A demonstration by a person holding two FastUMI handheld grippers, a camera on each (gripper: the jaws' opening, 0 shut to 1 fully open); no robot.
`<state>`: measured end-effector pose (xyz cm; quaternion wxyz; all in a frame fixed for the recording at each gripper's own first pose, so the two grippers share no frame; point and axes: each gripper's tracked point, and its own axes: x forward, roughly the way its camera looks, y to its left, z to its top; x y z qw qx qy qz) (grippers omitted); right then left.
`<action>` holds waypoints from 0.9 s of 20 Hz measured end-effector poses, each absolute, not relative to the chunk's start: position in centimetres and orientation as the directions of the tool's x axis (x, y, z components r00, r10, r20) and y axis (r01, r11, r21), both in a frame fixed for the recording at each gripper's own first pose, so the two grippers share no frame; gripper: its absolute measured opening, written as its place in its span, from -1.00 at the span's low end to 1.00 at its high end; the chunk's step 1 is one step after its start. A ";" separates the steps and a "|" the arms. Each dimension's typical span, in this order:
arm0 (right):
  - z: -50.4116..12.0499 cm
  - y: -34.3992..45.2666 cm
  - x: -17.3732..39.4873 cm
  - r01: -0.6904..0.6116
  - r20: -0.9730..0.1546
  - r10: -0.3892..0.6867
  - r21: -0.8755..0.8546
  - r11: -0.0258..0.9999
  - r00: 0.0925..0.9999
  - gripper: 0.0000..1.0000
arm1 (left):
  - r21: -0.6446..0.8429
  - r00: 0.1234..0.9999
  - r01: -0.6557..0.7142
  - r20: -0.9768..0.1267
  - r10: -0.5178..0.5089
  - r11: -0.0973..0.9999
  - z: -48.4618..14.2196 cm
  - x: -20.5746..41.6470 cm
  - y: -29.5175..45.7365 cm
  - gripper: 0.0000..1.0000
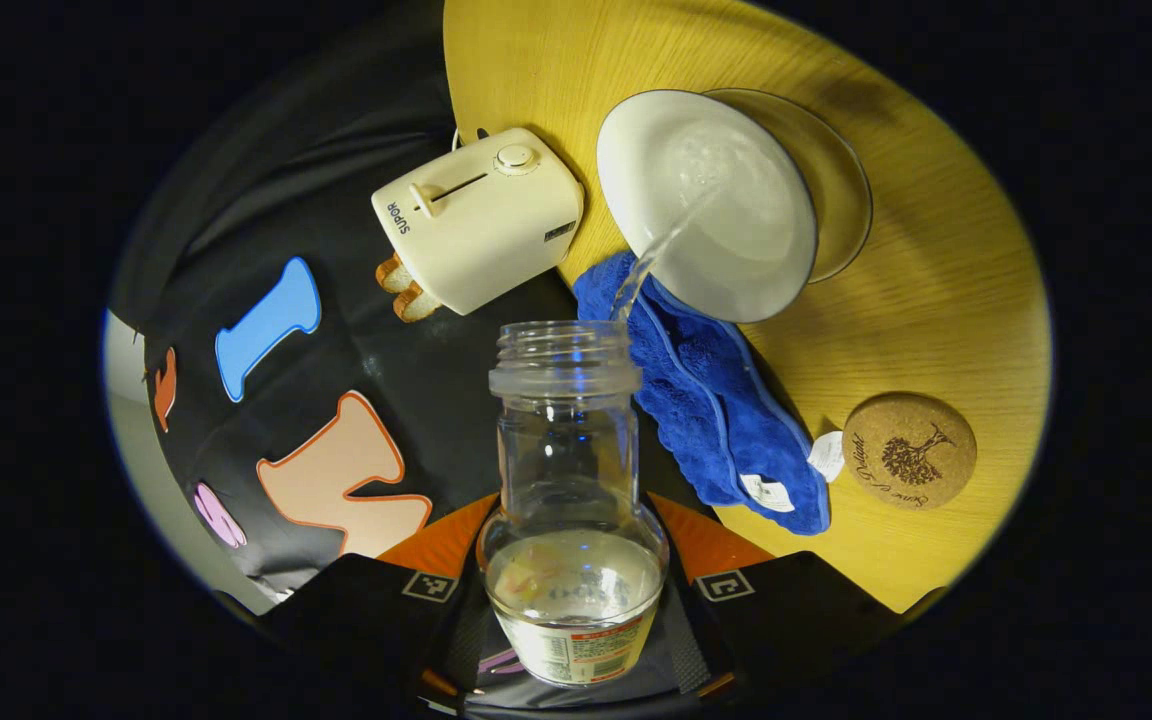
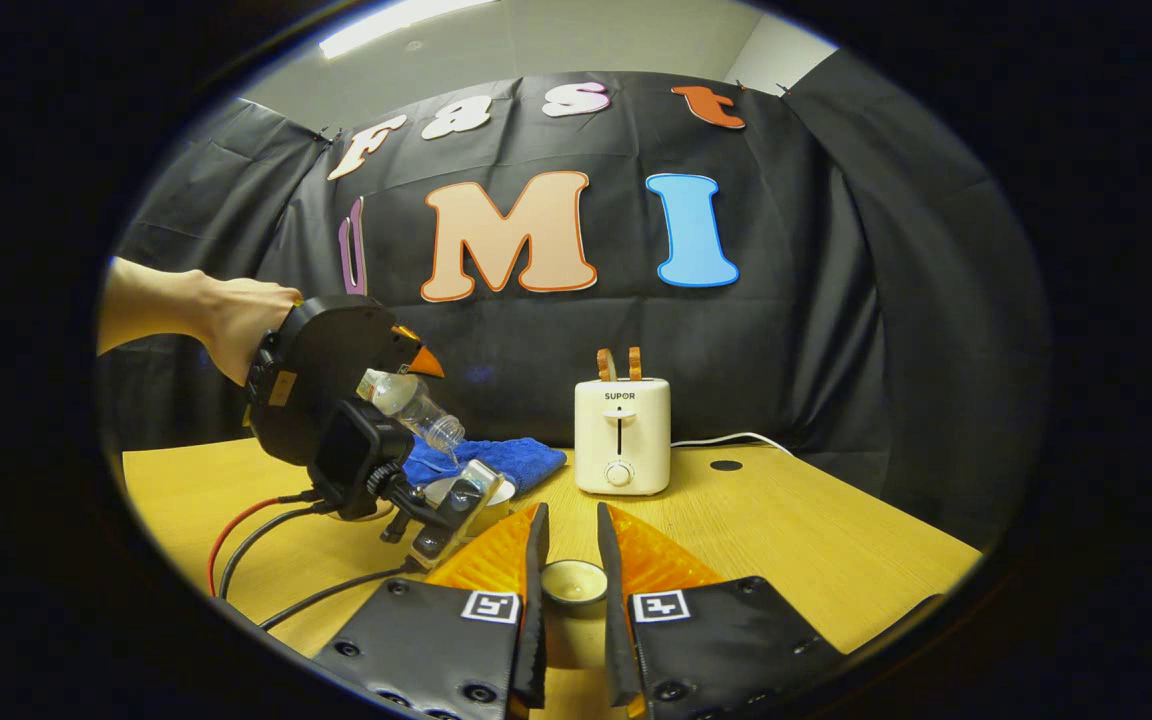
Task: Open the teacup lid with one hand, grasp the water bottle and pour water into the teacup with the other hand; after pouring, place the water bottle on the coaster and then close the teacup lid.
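The left claw (image 1: pixel 573 600) grips the water bottle (image 1: pixel 568 470) by its body, tilted so a thin stream runs from its open mouth into the white teacup (image 1: pixel 706 205), which sits on a glass saucer (image 1: pixel 841 190) on the yellow surface (image 1: pixel 936 300). A blue towel (image 1: pixel 711 410) lies just beside the teacup, the cork coaster (image 1: pixel 909 450) near the towel, bare. The toaster (image 2: pixel 622 435) stands behind the towel. The right claw (image 2: pixel 572 590) is nearly closed around the small lid (image 2: pixel 574 582); whether both fingers press it, I cannot tell.
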<state>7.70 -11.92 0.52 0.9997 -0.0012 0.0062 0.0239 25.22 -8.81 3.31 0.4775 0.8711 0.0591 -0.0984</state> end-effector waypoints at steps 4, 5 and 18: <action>0.5 -11.9 7.7 -0.048 -0.012 0.048 -0.002 0.999 0.999 -0.47 | 0.811 0.974 0.190 -0.226 0.002 -0.553 3.4 25.4 -9.4 0.41; 0.5 -11.9 7.7 -0.048 -0.012 0.048 -0.002 0.999 0.999 -0.47 | 0.810 0.974 0.188 -0.225 0.001 -0.556 3.3 25.4 -9.5 0.41; 0.5 -11.9 7.8 -0.049 -0.012 0.049 -0.002 0.999 0.999 -0.47 | 0.875 0.969 0.210 -0.245 -0.027 -0.436 2.9 25.2 -10.1 0.36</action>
